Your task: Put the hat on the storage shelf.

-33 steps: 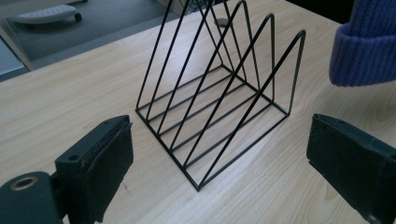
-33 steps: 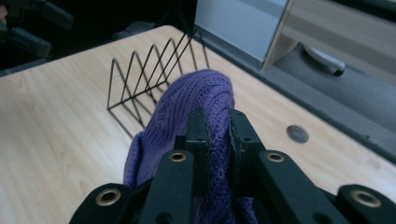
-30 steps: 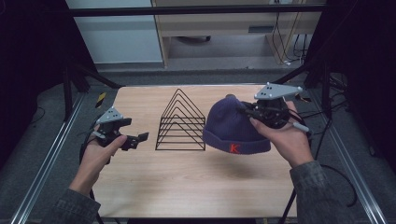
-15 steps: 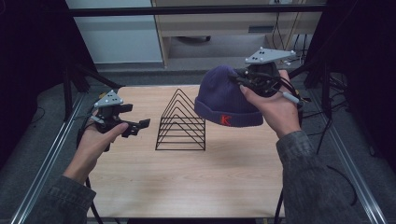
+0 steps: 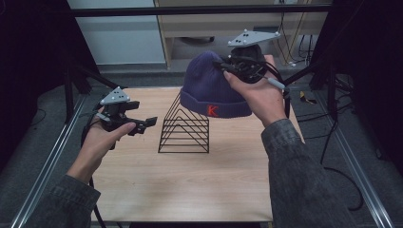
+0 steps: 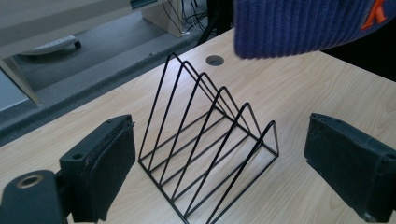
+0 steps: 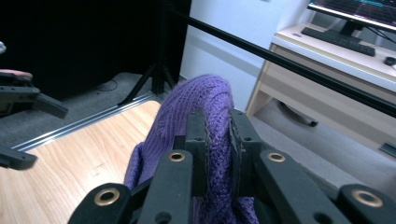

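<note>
High view: the right tongs pinch the crown of a purple beanie, holding it in the air above the black wire rack on the worktop. The left tongs gape wide and empty, left of the rack.

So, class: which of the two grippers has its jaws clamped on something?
The right gripper, raised above the wire rack: its jaws pinch the purple beanie. The left gripper hangs open, nothing between its jaws.
</note>
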